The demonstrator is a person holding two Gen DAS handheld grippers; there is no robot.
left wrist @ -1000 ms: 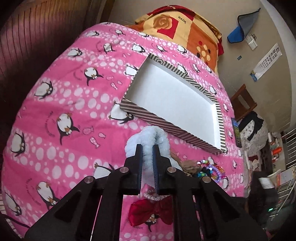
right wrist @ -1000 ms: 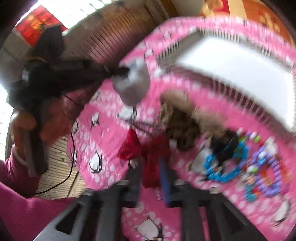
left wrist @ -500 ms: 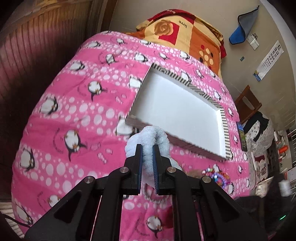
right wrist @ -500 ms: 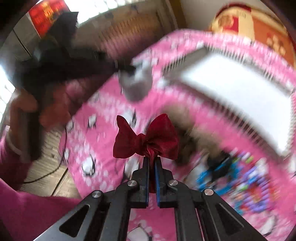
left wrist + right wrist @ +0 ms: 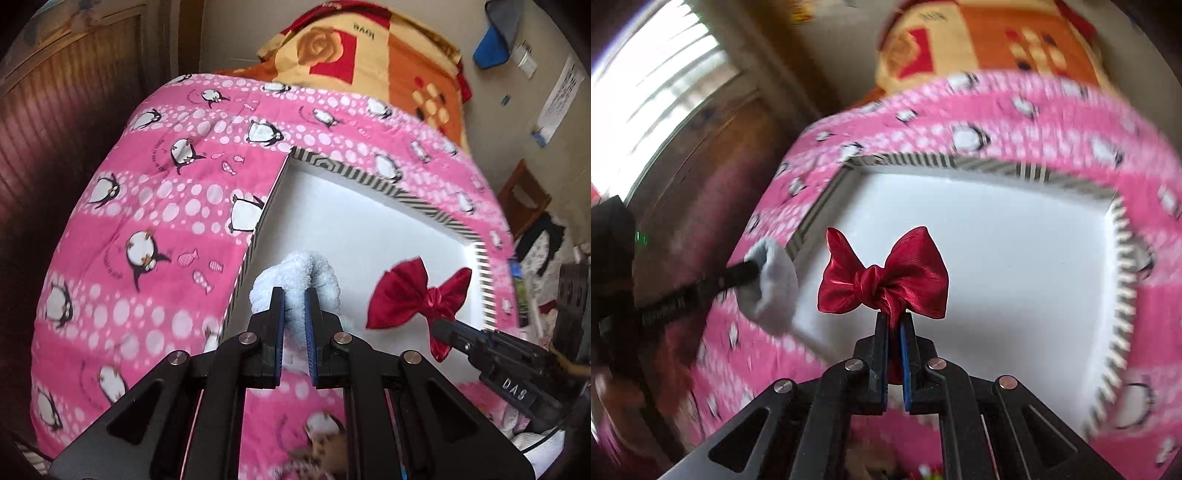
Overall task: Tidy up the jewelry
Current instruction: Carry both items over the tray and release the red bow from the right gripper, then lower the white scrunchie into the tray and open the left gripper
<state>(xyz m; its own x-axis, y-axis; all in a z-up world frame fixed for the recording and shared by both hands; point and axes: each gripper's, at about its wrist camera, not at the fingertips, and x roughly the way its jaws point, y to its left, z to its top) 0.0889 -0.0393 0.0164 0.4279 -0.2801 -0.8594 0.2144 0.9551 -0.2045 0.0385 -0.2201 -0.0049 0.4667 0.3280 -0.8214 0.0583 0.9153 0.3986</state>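
1 striped-rim white tray [image 5: 373, 177] lies on penguin-print pink bedspread [image 5: 155, 236].

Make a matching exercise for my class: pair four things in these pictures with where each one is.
Things:
1. red bow
2. fluffy white scrunchie
3. striped box
4. orange patterned blanket

Places:
A. on the pink penguin quilt
B. in the left gripper
C. beyond the quilt, by the wall
D. in the right gripper

Pairs: 1-D, 2-B, 3-A, 4-C
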